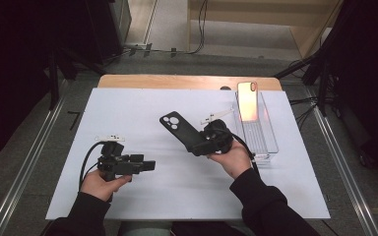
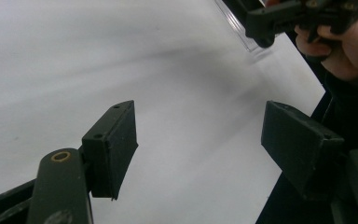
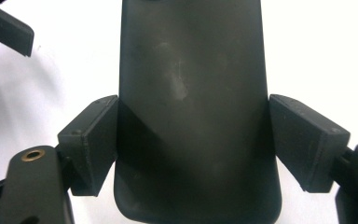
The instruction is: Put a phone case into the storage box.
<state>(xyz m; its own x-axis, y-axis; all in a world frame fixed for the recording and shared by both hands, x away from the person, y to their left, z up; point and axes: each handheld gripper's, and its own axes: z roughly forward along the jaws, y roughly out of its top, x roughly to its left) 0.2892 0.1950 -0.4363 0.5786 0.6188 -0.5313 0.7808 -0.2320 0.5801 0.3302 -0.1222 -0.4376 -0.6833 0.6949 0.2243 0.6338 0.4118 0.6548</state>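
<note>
High view, near edge first: person's forearms in dark sleeves are coming in from the bottom, each hand holding a gripper over the white sheet covering the table. Left gripper is sitting low and toward the left, pointing right across the sheet, w/ its cable looping behind the hand. In the left gripper view its jaws are standing wide apart w/ nothing between them, just bare sheet underneath.

Further in, the right gripper is hovering near the middle-right, pointing up-left. It's gripping the black phone case by its lower end; the case is angling away toward the upper left, camera cutout at the far end. Right gripper view: both pads are pressing the case's two long edges, back of the case facing the cam, lifted off the sheet as far as I can tell.

Just right of that hand, a clear plastic bin is lying lengthwise on the sheet's right side. At its far end a 2nd phone case, peach/orange-lit, is standing upright inside, leaning on the bin's far wall.

Beyond: bare wood table edge, then floor w/ cables.
</note>
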